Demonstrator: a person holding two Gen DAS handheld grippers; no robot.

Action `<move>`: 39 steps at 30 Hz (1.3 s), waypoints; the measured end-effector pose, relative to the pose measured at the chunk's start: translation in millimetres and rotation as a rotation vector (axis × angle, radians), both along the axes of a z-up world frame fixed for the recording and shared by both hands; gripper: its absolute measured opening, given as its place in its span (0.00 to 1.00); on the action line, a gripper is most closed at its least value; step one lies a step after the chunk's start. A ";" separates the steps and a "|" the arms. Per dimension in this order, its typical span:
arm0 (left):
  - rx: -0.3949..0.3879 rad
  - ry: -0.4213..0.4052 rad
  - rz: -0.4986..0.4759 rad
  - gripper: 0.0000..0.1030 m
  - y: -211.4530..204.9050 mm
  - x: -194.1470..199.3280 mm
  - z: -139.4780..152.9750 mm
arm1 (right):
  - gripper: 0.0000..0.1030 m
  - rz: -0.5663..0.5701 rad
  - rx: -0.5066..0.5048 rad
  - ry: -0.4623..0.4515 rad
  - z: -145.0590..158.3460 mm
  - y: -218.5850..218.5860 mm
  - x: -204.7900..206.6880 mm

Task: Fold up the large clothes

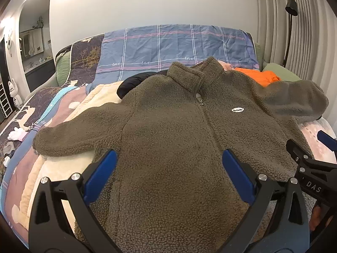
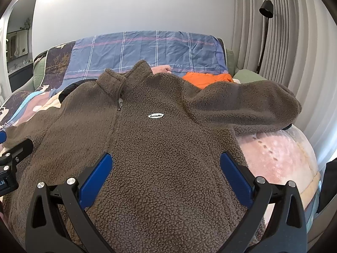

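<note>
Seemingly thick, soft and floppy, the brown fleece jacket [image 1: 168,130] is lying zipped and face-up on the bed [image 1: 63,109], best pinched at cuff or hem, while the left gripper [image 1: 168,177] and right gripper [image 2: 166,177] are hovering spread and empty; only the left wrist view is showing its left-hand sleeve [image 1: 69,135] fully.

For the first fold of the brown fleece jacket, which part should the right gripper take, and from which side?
Probably the cuff end of the right-hand sleeve, approached from the bed's right edge. The fleece jacket lies front up and zipped. That sleeve juts outward with a thick free end, an easy bite for open fingers. The right gripper hovers open over the body; the left gripper is open too.
</note>
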State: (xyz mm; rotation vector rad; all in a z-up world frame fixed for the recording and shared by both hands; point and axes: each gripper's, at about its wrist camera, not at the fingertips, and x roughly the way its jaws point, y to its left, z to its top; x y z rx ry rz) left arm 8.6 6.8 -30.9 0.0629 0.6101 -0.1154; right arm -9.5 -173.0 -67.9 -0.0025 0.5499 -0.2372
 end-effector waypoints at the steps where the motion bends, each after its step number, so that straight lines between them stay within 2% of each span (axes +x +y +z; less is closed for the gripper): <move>1: 0.001 0.002 0.000 0.98 0.1 -0.1 -0.7 | 0.99 0.000 0.000 0.001 -0.1 0.2 0.0; 14: 0.052 0.007 0.027 0.98 -2.4 -0.4 -4.2 | 0.99 0.000 0.001 0.008 -2.0 0.7 0.6; 23: 0.179 -0.064 0.116 0.98 -3.5 -7.9 -1.3 | 0.99 0.006 -0.004 0.015 -3.2 2.8 1.2; 39: 0.140 -0.038 0.079 0.98 -4.2 -11.8 1.4 | 0.99 0.007 -0.005 0.013 -0.3 5.7 -2.2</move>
